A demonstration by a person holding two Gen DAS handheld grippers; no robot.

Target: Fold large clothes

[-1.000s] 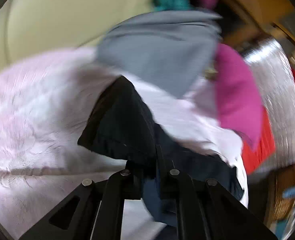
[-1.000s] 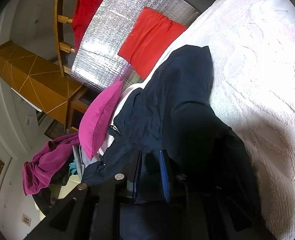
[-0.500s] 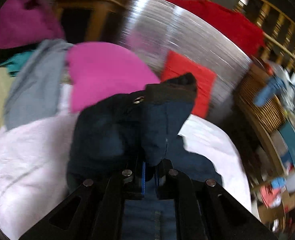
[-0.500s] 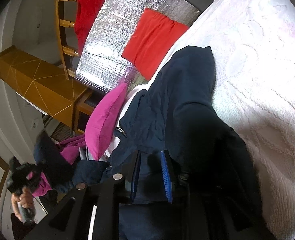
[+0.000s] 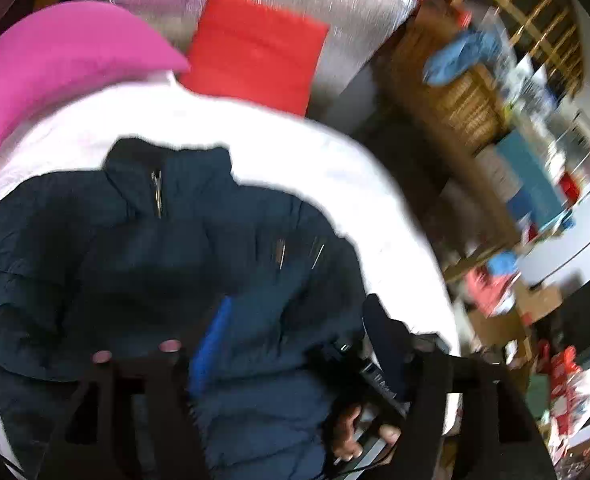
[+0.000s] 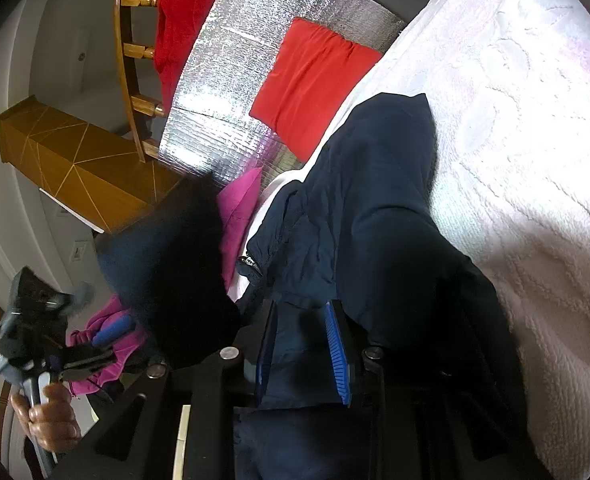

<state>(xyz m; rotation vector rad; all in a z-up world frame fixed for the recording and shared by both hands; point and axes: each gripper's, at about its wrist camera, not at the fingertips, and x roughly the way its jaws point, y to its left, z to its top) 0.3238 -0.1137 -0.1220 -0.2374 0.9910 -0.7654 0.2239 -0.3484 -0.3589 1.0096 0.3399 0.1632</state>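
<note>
Navy quilted puffer jacket (image 5: 175, 260), spread collar-away over a white tufted bedspread (image 6: 515, 160). Lay mostly flat, zip pull glinting near the collar. Was clamped at the hem between the blue pads of the right gripper (image 6: 301, 344). Left gripper (image 5: 323, 320) with jaws standing apart, nothing pinched between them as far as the blur allowed. Close by it in the right wrist view, a dark blurred mass of fabric, probably a sleeve.

Seemed risky from here: slick shell cloth apt to slide out of a one-sided hold, puffy filling apt to spring any fold open, an unheld sleeve apt to land crooked and bunch underneath.

Looked soft and bulky, stitched into padded bands, matte against the nubby bedspread. Past the bed edge, a flat red cushion (image 6: 315, 84) on crinkled silver foil matting (image 6: 247, 40). Beside the collar, a smooth pink pillow (image 5: 55, 64).
</note>
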